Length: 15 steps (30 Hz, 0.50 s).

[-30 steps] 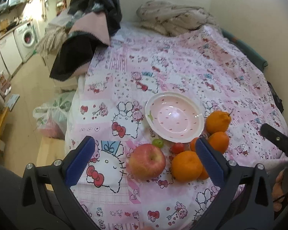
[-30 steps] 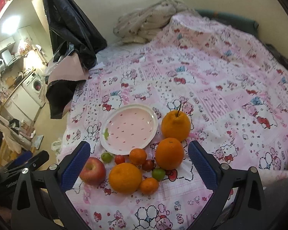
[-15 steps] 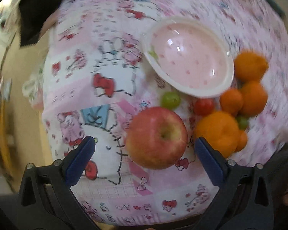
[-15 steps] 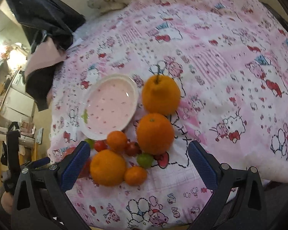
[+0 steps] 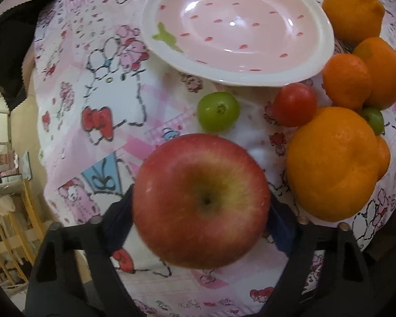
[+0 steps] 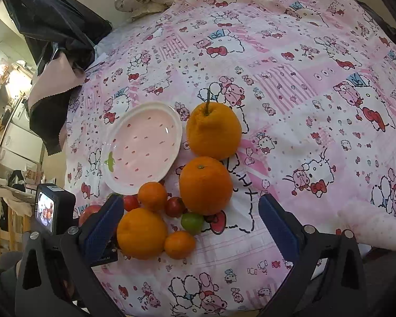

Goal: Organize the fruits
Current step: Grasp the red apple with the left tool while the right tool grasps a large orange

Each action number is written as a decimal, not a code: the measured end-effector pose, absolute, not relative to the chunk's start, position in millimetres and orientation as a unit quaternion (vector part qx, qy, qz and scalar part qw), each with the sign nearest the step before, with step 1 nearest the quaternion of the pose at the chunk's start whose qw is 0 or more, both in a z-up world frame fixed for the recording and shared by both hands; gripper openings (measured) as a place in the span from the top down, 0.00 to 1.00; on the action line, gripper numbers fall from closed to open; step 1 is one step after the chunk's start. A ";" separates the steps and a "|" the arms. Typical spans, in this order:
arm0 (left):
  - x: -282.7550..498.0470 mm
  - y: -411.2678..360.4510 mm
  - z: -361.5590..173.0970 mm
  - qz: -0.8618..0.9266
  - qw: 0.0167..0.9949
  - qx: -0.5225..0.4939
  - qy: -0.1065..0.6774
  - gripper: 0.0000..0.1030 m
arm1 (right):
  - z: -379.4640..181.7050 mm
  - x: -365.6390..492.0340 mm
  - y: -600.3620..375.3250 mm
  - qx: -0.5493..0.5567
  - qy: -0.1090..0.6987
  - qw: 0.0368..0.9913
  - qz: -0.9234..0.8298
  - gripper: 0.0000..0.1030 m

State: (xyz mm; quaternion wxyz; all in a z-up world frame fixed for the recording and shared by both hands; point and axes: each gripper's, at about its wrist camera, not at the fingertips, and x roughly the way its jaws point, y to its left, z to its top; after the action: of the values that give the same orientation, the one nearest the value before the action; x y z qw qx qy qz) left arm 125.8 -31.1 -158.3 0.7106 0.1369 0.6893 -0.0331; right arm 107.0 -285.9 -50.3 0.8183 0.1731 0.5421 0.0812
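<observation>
Two blue pads of our left gripper (image 5: pixel 200 227) have just been closing around the red apple (image 5: pixel 200 200), which lies on the bed sheet (image 5: pixel 113 84) just below the pink plate (image 5: pixel 237 26); whether they already press it we cannot tell. Our right gripper (image 6: pixel 191 220) hangs spread wide over the oranges (image 6: pixel 204 185). If the pads catch the apple off-centre, we think it may roll away on the soft sheet.

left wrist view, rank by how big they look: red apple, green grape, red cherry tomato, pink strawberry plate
1. Pink strawberry plate, widest.
2. Red apple, though it sits between the fingers nearest the camera, which inflates it.
3. Red cherry tomato and green grape: too alike to rank.
</observation>
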 end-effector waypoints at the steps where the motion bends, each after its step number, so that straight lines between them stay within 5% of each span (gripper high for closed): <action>1: 125.7 -31.4 -156.6 -0.034 0.714 0.135 0.686 0.22 | -50.8 107.2 -286.7 0.174 0.543 0.818 0.080 0.00; 15: 96.7 15.2 -56.5 -0.035 0.794 -0.043 0.606 0.22 | -91.1 142.9 -307.6 0.292 0.617 0.728 0.067 0.00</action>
State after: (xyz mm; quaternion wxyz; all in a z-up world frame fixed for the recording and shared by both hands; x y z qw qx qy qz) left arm 96.7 15.2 -56.5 0.7938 -0.0426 0.6057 -0.0351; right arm 142.9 -307.6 -91.1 0.7275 0.2921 0.6172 0.0674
